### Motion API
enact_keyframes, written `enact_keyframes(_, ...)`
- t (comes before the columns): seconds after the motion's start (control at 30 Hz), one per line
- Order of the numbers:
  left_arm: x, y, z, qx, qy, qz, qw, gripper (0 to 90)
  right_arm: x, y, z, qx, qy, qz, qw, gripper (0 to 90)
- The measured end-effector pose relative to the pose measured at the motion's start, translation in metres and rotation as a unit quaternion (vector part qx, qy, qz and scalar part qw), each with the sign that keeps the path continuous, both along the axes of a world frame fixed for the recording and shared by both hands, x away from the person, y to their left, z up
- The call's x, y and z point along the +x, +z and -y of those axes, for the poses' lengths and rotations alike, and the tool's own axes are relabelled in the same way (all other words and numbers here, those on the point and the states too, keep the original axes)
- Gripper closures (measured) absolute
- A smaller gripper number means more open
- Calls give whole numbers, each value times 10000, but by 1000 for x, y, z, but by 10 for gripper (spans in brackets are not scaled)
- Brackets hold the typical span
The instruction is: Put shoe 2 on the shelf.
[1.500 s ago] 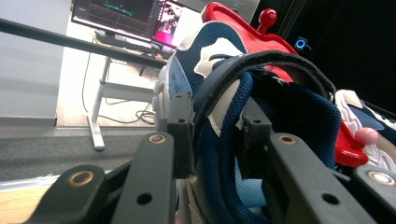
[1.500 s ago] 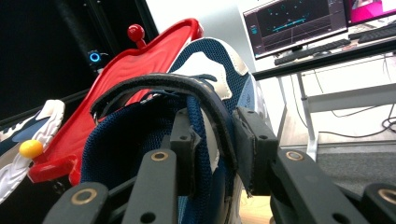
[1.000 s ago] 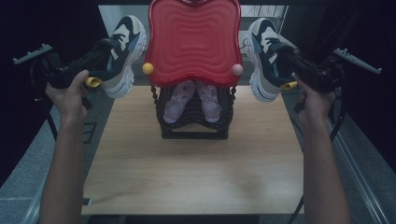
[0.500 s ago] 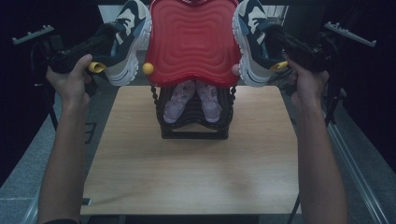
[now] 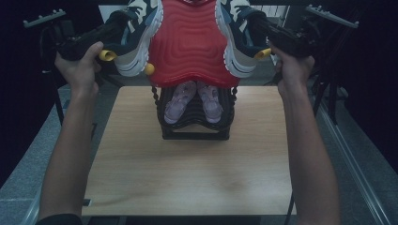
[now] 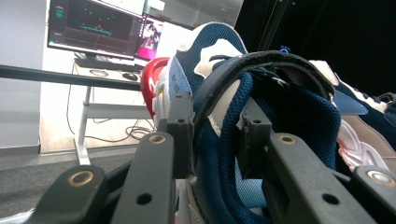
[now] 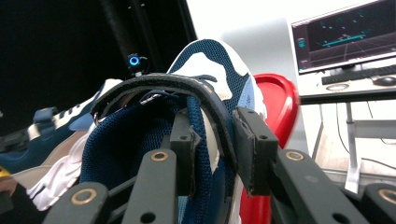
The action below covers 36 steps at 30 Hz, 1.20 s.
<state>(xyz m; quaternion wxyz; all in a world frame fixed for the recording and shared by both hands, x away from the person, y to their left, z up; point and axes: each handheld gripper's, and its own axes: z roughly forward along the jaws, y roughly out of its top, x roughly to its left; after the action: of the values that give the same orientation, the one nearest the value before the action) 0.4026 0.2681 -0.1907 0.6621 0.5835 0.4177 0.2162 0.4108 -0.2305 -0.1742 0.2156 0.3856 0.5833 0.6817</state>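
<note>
Two navy-and-white sneakers are up in my grippers, one each: the left sneaker (image 5: 136, 35) at the upper left of the high view, the right sneaker (image 5: 239, 37) at the upper right, flanking the red tray (image 5: 190, 47). My left gripper (image 6: 212, 135) pinches the padded collar; my right gripper (image 7: 215, 140) clamps the same spot on its shoe. I judge them light, soft mesh over stiff soles, so the collar is the sensible hold. One pair of pink shoes (image 5: 193, 101) sits in the black rack (image 5: 195, 129) at centre.
</note>
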Motion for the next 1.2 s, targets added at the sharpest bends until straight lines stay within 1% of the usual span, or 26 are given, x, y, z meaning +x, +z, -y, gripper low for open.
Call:
enact_keyframes(0.1,4,2,8,84,3,4,10000,717,2,3,-8,-54,28,-13,10000,701)
enact_keyframes(0.2,8,4,16,111,-72,-37,9999,717,6,5,-15,-66,45,-68,9999,701)
enact_keyframes(0.23,9,5,18,138,-97,-42,9998,718,8,6,-18,-105,49,-55,9999,701)
enact_keyframes(0.27,10,6,21,157,-112,-33,9998,718,9,6,-20,-142,68,-51,9999,701)
enact_keyframes(0.33,10,6,24,188,-129,-10,9997,719,11,7,-23,-138,103,-59,9998,702)
enact_keyframes(0.4,12,6,29,170,-160,-8,9997,719,13,8,-25,-112,103,-64,9999,702)
enact_keyframes(0.57,15,10,38,186,-141,11,9997,719,18,9,-30,-73,80,-144,9998,702)
enact_keyframes(0.67,18,11,45,134,-189,2,9997,719,21,11,-34,-105,112,-126,9998,702)
enact_keyframes(0.73,22,13,50,172,-185,-11,9997,719,24,11,-37,-127,116,-125,9998,702)
enact_keyframes(0.83,26,13,57,253,-118,-14,9996,719,28,12,-41,-153,71,-159,9997,703)
enact_keyframes(0.87,28,13,59,250,-111,-27,9996,719,29,13,-42,-159,60,-167,9997,703)
enact_keyframes(0.93,34,11,64,184,-141,-101,9997,719,31,13,-43,-213,42,-193,9996,703)
enact_keyframes(0.97,34,11,64,184,-141,-101,9997,719,31,13,-43,-213,42,-193,9996,703)
enact_keyframes(1.0,41,10,67,124,-162,-210,9996,718,34,15,-46,-238,42,-185,9995,702)
enact_keyframes(1.07,43,8,70,169,-52,-135,9998,719,36,14,-50,-245,-1,-161,9996,703)
enact_keyframes(1.13,44,6,71,220,-13,-93,9997,719,39,12,-53,-262,-104,-293,9992,702)
enact_keyframes(1.17,44,3,72,235,1,-72,9997,719,40,10,-54,-304,-191,-289,9989,703)
enact_keyframes(1.2,44,3,72,235,1,-72,9997,719,40,10,-54,-304,-191,-289,9989,703)
